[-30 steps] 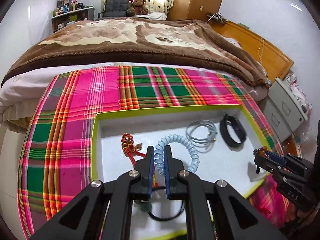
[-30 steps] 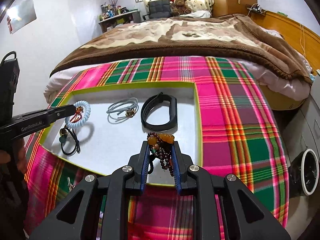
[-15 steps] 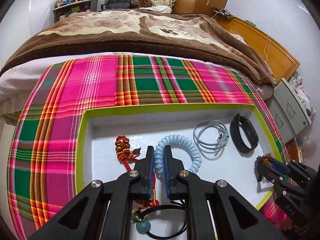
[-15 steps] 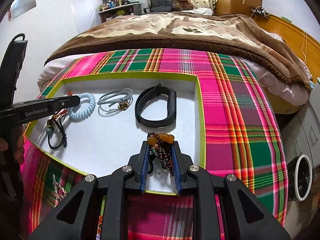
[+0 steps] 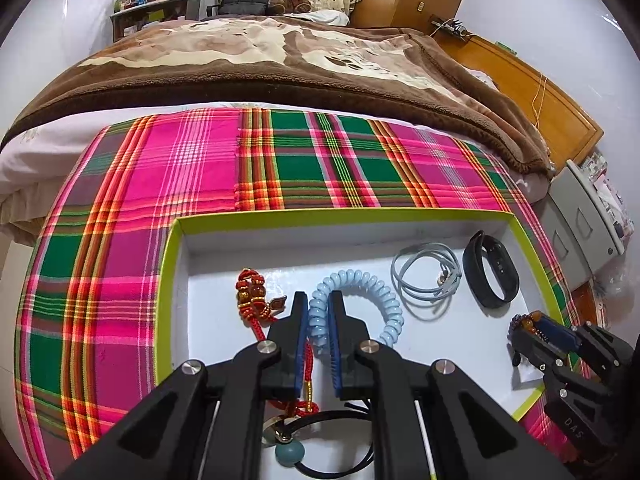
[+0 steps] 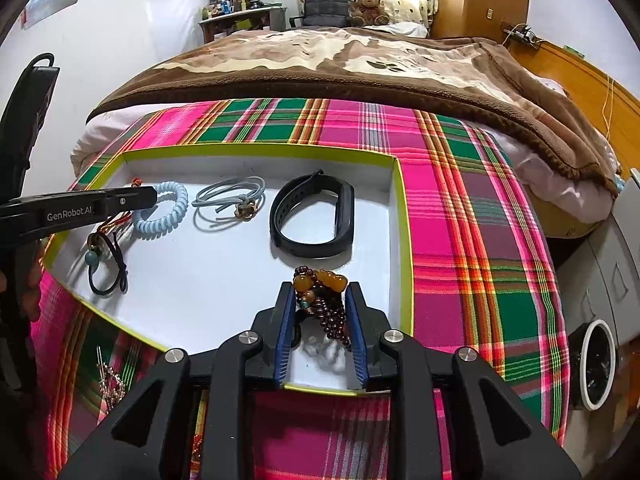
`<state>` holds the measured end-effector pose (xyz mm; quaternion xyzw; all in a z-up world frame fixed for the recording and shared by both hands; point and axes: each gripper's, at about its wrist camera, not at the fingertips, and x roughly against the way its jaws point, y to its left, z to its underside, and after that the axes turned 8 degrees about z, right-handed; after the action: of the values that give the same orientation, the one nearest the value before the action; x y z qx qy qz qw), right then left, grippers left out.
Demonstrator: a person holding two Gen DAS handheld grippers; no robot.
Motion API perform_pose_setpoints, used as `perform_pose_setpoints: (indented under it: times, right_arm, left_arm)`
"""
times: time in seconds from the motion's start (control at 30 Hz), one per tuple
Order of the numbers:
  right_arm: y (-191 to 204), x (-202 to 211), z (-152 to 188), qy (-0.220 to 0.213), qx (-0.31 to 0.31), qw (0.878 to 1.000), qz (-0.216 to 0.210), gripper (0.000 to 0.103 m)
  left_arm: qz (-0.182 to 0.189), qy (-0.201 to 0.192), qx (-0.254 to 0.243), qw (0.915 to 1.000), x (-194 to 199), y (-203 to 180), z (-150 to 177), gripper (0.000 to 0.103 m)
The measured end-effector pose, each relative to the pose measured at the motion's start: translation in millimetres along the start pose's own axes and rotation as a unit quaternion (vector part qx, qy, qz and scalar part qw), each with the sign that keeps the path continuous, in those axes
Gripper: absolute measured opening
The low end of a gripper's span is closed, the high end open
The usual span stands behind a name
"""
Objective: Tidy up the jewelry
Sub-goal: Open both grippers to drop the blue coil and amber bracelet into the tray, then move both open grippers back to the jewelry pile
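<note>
Jaws first: the left gripper (image 5: 318, 320) is clamped tight on the pale blue coil bracelet (image 5: 360, 300), pinching one side of the loop while the rest of it lies on the white floor of the tray (image 6: 406, 240). The right gripper (image 6: 320, 312) has its jaws opening around the dark bead bracelet (image 6: 324, 300), the one with the amber beads at the tip. The beads sit between the blue pads, but you can see gaps at the sides, so it looks more loose than gripped.

Going left to right across the tray, which has a lime green rim and sits on a pink and green plaid cloth (image 5: 200, 168): near the left edge there's a red knotted cord charm (image 5: 252, 296) with gold beads, running back under the left gripper. Toward the near left corner lies a black hair tie (image 6: 106, 268) with a teal bead. The blue coil is just beside the red charm. Next comes a grey cord bracelet (image 5: 426, 276) looped several times, near the far edge. Then a black fitness band (image 5: 490, 272) stands on its edge, closer to the right side. The bead bracelet and right gripper hang over the near right corner.

Outside the tray, on the cloth by the near left corner, there's some small sparkly piece (image 6: 110, 380), too blurry to tell what. Behind it all is a bed with a brown blanket (image 6: 340, 64).
</note>
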<state>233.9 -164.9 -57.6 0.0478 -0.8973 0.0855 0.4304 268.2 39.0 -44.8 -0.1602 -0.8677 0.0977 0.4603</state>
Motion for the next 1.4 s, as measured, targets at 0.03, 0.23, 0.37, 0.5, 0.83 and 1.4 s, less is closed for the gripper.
perform_pose_setpoints:
  times: [0.03,0.23,0.37,0.5,0.83,1.4]
  right_arm:
    - [-0.1,0.5,-0.3,-0.002,-0.001,1.000,0.000,0.034]
    - [-2.2,7.7,-1.9,-0.016,-0.007,1.000,-0.005,0.047]
    - [-3.8,14.1,-1.7,-0.023,-0.013,1.000,-0.016,0.047]
    - [-5.8,23.8,0.4,-0.029,-0.024,0.999,-0.016,0.047]
    - [-9.5,54.7,11.8,-0.055,-0.028,0.998,-0.029,0.047]
    - [-8.5,67.2,56.0,-0.036,0.009,0.996,-0.081,0.047]
  left_arm:
    - [0.000,-0.001,0.001,1.0000,0.5,-0.1,0.2,0.011]
    - [0.003,-0.012,-0.011,0.9999,11.1,-6.7,4.3,0.023]
    - [0.012,-0.026,-0.011,0.9995,24.7,-11.7,6.2,0.034]
    - [0.018,-0.036,-0.016,0.9991,38.7,-18.8,11.6,0.034]
    - [0.030,-0.055,-0.027,0.9977,72.7,-35.2,34.2,0.037]
    - [0.045,-0.063,-0.010,0.9969,107.4,-39.7,93.1,0.039]
